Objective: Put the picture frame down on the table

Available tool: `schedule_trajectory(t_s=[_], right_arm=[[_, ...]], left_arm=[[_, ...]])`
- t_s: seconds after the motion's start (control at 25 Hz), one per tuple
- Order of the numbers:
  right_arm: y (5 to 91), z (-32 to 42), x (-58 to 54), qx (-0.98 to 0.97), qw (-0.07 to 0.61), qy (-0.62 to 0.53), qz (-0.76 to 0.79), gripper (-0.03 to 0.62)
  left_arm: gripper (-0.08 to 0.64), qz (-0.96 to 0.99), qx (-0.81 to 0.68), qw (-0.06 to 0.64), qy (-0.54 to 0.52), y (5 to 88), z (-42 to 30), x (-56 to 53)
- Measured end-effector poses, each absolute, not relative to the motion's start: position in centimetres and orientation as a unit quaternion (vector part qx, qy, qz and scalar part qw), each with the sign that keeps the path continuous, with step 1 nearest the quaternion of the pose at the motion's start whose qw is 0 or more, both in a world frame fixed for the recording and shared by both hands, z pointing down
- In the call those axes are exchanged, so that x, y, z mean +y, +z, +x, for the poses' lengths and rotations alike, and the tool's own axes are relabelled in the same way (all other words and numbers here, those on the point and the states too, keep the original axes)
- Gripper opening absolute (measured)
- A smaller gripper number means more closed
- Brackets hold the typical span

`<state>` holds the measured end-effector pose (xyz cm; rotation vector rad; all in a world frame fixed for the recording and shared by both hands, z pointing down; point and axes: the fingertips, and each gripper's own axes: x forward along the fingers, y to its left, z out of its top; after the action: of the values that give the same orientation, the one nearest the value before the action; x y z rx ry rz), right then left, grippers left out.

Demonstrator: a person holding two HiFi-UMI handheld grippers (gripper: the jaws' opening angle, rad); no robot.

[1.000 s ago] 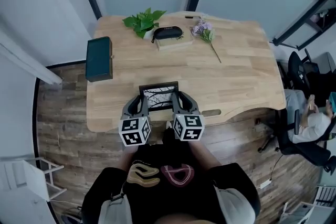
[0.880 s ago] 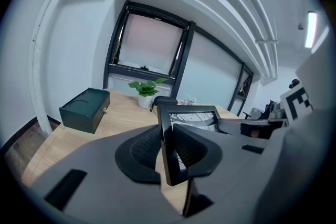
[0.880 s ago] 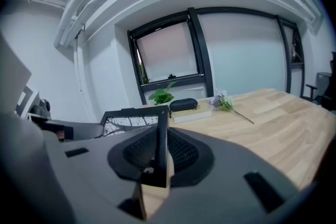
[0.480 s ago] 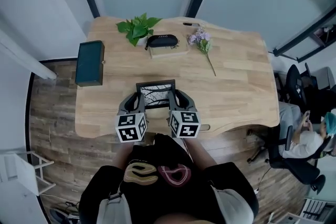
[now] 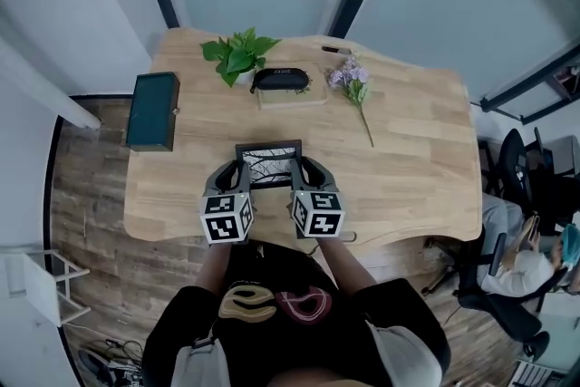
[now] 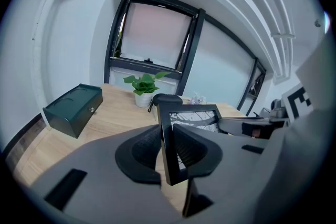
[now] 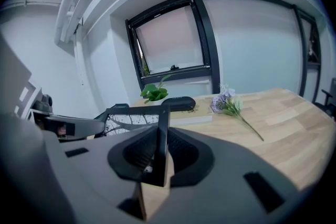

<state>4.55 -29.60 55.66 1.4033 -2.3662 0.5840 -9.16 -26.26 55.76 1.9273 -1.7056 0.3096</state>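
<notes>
Light wood table (image 5: 408,159) fills the middle of the head view, w/ a dark-framed window behind it at top and plank floor round it. Picture frame (image 5: 268,162) is at centre, just above the two marker cubes, over the near part of the table. Left gripper (image 5: 237,175) is clamped on its left edge, right gripper (image 5: 304,172) on its right edge; the frame spans btwn them. Left gripper view: both pads press on the thin black side bar, and the frame runs off to the right w/ a branch print showing. Right gripper view: jaws likewise squeezed on the black edge, the frame running left. Can't tell if its lower edge touches the wood. Farther up: green box (image 5: 150,111) at left, potted plant (image 5: 239,56), black case (image 5: 280,79), purple flower sprig (image 5: 353,86), all well apart from the frame.
</notes>
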Motion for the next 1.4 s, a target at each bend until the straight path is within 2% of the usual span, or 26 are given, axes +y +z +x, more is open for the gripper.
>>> schedule_trajectory(t_s=[0.56, 1.4], right_arm=[[56.6, 2.1, -32.3, -0.82, 0.167, 0.218, 0.503, 0.072], [60.6, 3.3, -35.6, -0.788, 0.211, 0.235, 0.528, 0.072]], left_arm=[[0.083, 0.717, -0.62, 0.281, 0.15, 56.5, -11.7, -29.5], [0.083, 0.723, -0.586, 0.323, 0.17, 61.0, -10.5, -33.6]])
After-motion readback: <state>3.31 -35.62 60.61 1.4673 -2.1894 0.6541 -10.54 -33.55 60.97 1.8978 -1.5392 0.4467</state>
